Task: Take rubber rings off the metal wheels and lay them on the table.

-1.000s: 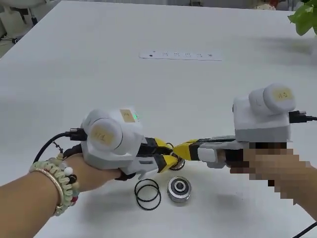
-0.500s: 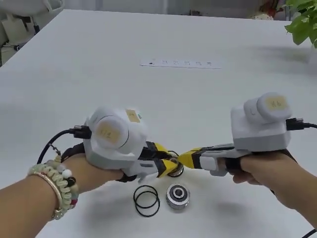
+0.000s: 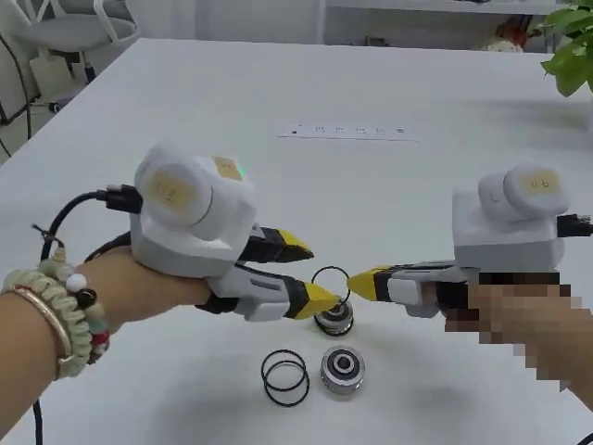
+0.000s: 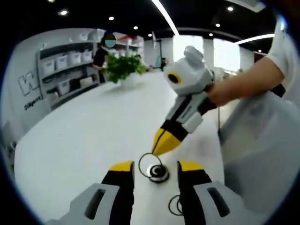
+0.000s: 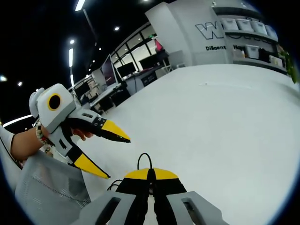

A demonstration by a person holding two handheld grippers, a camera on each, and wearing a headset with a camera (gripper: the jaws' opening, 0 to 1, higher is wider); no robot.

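My right gripper [image 3: 358, 283] is shut on a thin black rubber ring [image 3: 330, 278], which hangs as a loop from its yellow tips just above a metal wheel [image 3: 334, 321] on the white table [image 3: 389, 185]. In the right gripper view the ring [image 5: 144, 161] arcs up from the shut right gripper [image 5: 150, 173]. My left gripper [image 3: 321, 273] stands open, one jaw above and one jaw beside that wheel, holding nothing. Its own view has the wheel [image 4: 157, 173] past the open left gripper [image 4: 154, 167]. A second wheel [image 3: 343, 367] lies nearer me.
Two loose rubber rings [image 3: 284, 376] lie overlapped on the table left of the second wheel. A white power strip [image 3: 348, 133] lies farther back. Green plant leaves [image 3: 570, 46] hang over the far right corner. A black cable [image 3: 65, 222] trails from the left gripper.
The left gripper has opened and drawn back off the wheel, which now sits on the table. The right gripper has stayed shut, with the ring now lifted as a loop above the wheel.
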